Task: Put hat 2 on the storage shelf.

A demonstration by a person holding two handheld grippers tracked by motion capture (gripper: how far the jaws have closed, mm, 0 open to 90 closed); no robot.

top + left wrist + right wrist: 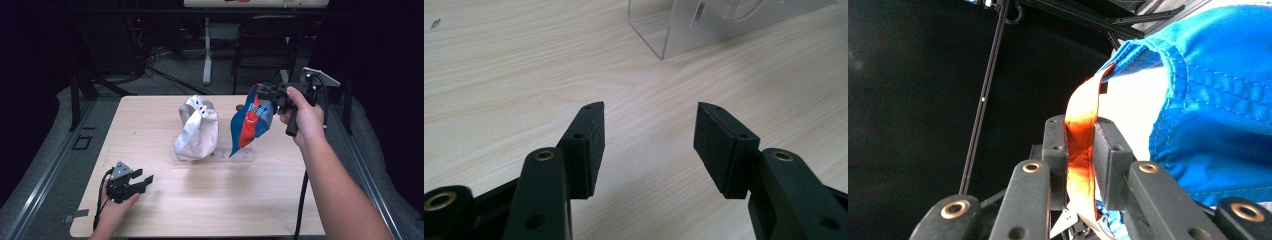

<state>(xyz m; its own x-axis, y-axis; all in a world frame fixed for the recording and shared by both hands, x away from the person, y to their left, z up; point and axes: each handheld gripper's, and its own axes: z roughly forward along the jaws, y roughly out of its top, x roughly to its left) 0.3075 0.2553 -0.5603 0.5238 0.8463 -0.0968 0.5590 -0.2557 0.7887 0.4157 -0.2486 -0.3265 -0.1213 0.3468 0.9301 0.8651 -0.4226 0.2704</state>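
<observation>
A blue cap with a red strap (251,121) hangs over the clear acrylic stand (239,155) at the table's middle right. My right gripper (270,95) holds it at the top, shut on the red strap (1080,145), with blue fabric (1218,110) bulging to the right of the jaws. A beige cap (197,129) rests on the same stand, left of the blue one. My left gripper (145,181) lies low near the table's front left, open with nothing between its jaws (649,135); the stand's clear corner (659,42) is ahead of it.
The light wooden table (210,210) has bare surface in front of the stand. Beyond the far edge are a dark chair (267,45), a white post (206,50) and cables on the floor.
</observation>
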